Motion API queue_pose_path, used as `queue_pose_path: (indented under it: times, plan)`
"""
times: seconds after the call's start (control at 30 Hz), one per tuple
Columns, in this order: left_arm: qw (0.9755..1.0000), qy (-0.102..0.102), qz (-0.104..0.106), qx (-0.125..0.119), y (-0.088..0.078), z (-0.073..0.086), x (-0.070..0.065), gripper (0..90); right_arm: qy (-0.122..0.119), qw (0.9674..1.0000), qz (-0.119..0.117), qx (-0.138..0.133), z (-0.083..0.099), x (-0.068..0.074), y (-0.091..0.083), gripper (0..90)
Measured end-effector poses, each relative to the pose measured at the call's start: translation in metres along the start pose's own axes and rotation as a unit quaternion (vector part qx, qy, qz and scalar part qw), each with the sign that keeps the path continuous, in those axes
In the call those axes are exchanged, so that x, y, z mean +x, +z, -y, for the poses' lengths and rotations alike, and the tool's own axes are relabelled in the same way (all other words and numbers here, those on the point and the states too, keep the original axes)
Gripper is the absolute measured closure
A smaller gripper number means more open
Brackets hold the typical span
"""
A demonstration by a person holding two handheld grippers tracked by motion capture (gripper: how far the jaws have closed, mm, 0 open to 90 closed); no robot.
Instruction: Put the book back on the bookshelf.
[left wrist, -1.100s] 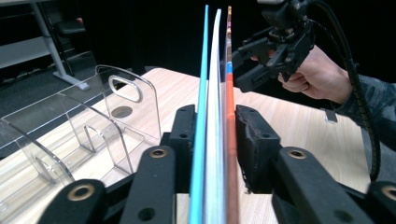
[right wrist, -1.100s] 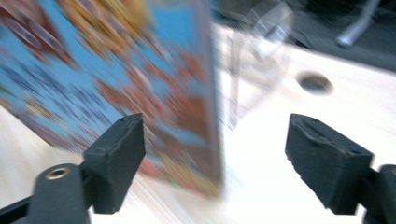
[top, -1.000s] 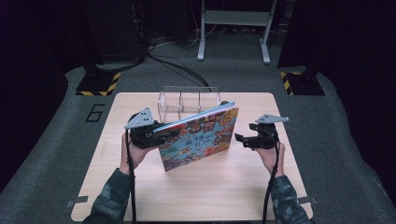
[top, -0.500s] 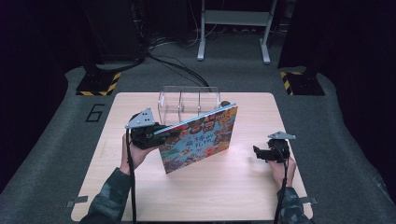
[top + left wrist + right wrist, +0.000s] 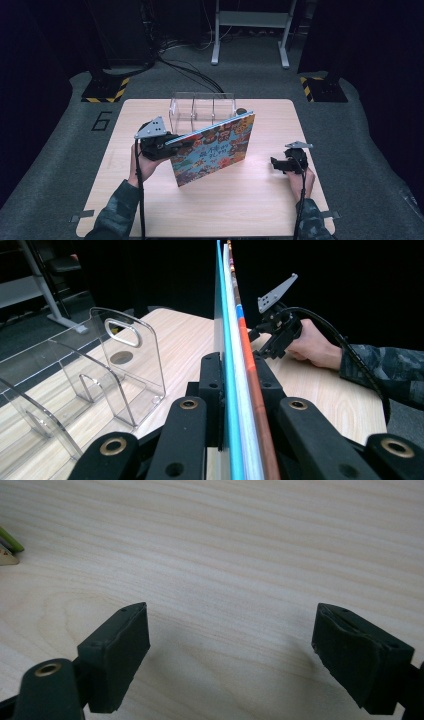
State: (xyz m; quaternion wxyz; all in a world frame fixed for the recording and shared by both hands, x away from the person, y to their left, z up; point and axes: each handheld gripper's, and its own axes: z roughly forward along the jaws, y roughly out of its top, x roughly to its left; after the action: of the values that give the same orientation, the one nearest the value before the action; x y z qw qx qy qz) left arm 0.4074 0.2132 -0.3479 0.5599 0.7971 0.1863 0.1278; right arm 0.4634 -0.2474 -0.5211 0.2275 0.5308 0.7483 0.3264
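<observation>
Two grippers work over a pale wooden tabletop (image 5: pixel 150 210). One, the left gripper (image 5: pixel 172 145), has its fingers (image 5: pixel 212 390) pressed tight on a thin picture book (image 5: pixel 215 147), clamping it near the lower corner of its left edge. In the left gripper view the book runs edge-on straight up between the two black fingers, showing a blue cover edge, white pages and a reddish-brown stripe, with a pad flat against each side.

From the high view the book stands on edge, tilted, its colourful cover facing the person. Its lower corner sits at or just above the tabletop; whether it touches I cannot tell. Its top edge rises toward the right and reaches in front of a clear acrylic rack (image 5: pixel 202 110) that stands at the far side of the tabletop. The rack has upright dividers that form several slots, and the left gripper view shows an oval handle cut-out in its nearest panel. The book is not in any slot; it is just in front of the rack.

Well apart to the right, the right gripper (image 5: pixel 275 163) is low over the tabletop, held by the person's right hand (image 5: pixel 300 177). Its fingers (image 5: pixel 117 645) stand wide apart with nothing between them, and bare wood grain shows below them in the right gripper view. A small corner of the book peeks in at that view's left edge.
</observation>
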Motion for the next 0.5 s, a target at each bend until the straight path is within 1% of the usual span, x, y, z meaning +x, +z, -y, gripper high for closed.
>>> queue_pose_path:
  times: [0.07, 0.1, 0.13, 0.27, 0.3, 0.37, 0.43, 0.47, 0.5]
  plan:
    - [1.0, -0.002, -0.001, 0.0, 0.0004, -0.0007, -0.0005, 80.6, 0.01, 0.9999, -0.01, 0.003, 0.0023, -0.0027, 0.0022, 14.5]
    - [1.0, -0.002, -0.001, 0.0, 0.0004, -0.0007, -0.0005, 80.6, 0.019, 0.9998, -0.008, -0.005, 0.0027, -0.0025, 0.0028, 14.7]
    - [1.0, -0.002, -0.002, 0.003, 0.0004, -0.002, -0.0004, 80.6, 0.013, 0.9998, -0.012, -0.002, 0.0029, -0.0043, 0.0018, 14.8]
    - [1.0, -0.004, -0.003, 0.0, 0.0006, -0.0029, -0.0018, 80.7, 0.011, 0.9999, -0.013, -0.003, 0.003, -0.0049, 0.002, 14.8]
    - [1.0, -0.001, -0.003, -0.001, 0.0005, -0.0033, -0.0009, 80.7, 0.012, 0.9998, -0.012, -0.004, 0.0031, -0.0048, 0.0023, 14.7]
    - [1.0, -0.007, -0.004, -0.004, 0.0009, -0.0046, -0.0006, 80.8, 0.012, 0.9998, -0.013, -0.005, 0.0034, -0.0051, 0.0022, 14.7]
    - [0.9999, -0.008, -0.006, -0.005, 0.0012, -0.0051, -0.0006, 80.8, 0.013, 0.9998, -0.013, -0.005, 0.0036, -0.005, 0.002, 14.7]
    - [0.9999, -0.014, -0.003, -0.003, 0.0008, -0.0067, -0.0006, 80.8, 0.016, 0.9998, -0.013, -0.006, 0.0036, -0.0046, 0.002, 14.6]
    - [0.9999, -0.014, -0.003, -0.003, 0.0008, -0.0067, -0.0006, 80.8, 0.018, 0.9997, -0.013, -0.008, 0.0038, -0.0045, 0.0021, 14.6]
